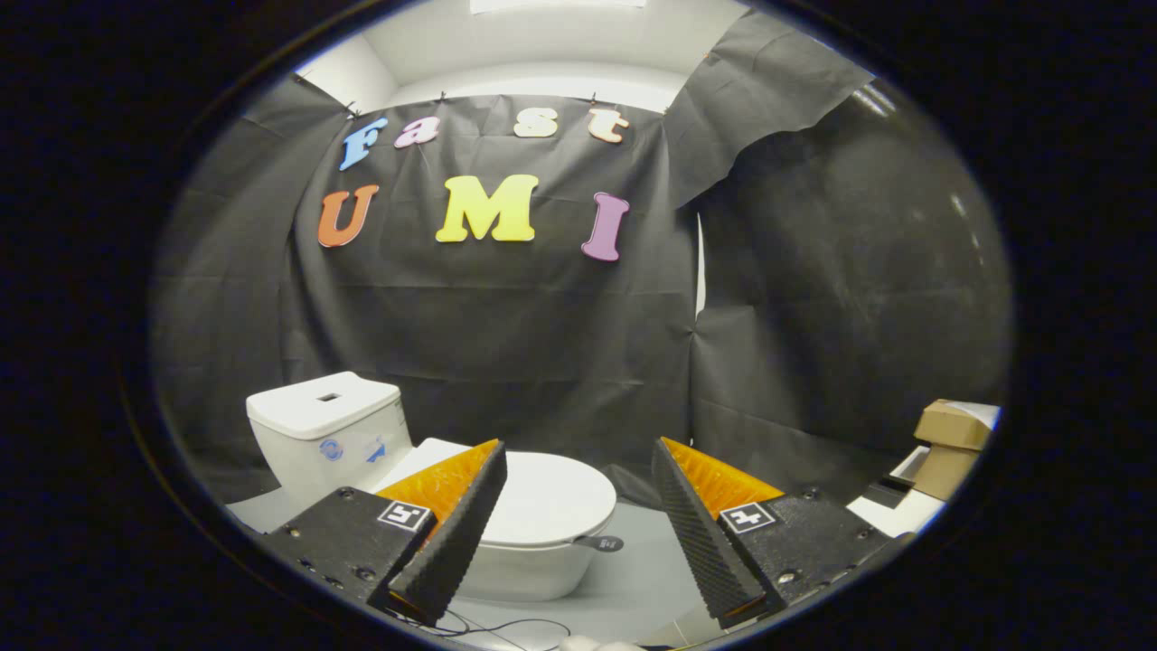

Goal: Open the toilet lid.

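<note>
**Toilet lid down, fingers spread ahead of it**

Gripper view: the gripper (578, 493) sits low in the frame w/ both fingers (452, 533) spread wide apart, nothing between the pads, touching nothing. Left finger rises from lower left, right finger from lower right; each base carries a small square marker.

The toilet (506, 561) stands lower left-centre, beyond the fingers, on a pale grey floor (633, 570). The toilet lid (551, 497) is closed, lying flat on the bowl; its left part is hidden behind the left finger, the rest shows in the gap btwn the fingers, nearer the left one. A small dark tab (601, 543) sticks out at the lid's front rim, on the right. The tank (325, 434) is at the left of the frame, behind and left of the lid, w/ a flush button slot on top and two small stickers on its front.

Black cloth covers the booth wall behind, upper and middle frame. At the right edge, mid-low, cardboard boxes (949, 438) are stacked on a white surface, well apart from the toilet. Thin cables (506, 626) lie on the floor at bottom centre, in front of the bowl.
</note>
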`<action>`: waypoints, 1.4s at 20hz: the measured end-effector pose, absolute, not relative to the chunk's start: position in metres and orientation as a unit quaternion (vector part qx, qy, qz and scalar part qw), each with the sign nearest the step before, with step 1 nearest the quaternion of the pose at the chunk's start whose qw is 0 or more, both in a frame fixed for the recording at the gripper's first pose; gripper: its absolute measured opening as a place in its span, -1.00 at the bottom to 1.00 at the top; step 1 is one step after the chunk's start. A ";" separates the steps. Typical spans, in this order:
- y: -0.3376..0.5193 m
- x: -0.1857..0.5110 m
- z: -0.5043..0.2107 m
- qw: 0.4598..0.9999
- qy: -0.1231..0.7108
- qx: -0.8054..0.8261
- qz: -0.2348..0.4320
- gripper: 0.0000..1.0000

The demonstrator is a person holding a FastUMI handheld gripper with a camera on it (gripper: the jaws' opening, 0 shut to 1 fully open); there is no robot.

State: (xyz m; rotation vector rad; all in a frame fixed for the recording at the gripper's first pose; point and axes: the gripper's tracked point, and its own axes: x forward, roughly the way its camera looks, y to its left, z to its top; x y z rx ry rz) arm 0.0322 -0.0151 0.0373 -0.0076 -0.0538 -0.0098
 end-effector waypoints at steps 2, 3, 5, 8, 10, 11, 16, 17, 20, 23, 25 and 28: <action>-0.019 0.051 0.037 1.000 -0.021 0.004 -0.004 1.00; -0.023 0.062 0.035 1.000 -0.018 0.010 -0.004 1.00; -0.030 0.086 0.030 1.000 -0.011 0.016 -0.002 1.00; -0.040 0.123 0.016 1.000 0.006 0.028 0.002 1.00; -0.043 0.149 -0.002 0.998 0.028 0.052 0.008 1.00; -0.045 0.163 -0.013 0.997 0.041 0.063 0.013 1.00; -0.056 0.213 -0.070 0.988 0.096 0.116 0.034 1.00; -0.058 0.220 -0.084 0.984 0.113 0.132 0.038 1.00; -0.063 0.234 -0.121 0.972 0.154 0.169 0.047 0.97; -0.067 0.242 -0.143 0.961 0.180 0.199 0.064 0.99; -0.070 0.244 -0.157 0.949 0.195 0.235 0.074 0.99; -0.072 0.242 -0.180 0.923 0.219 0.305 0.081 0.99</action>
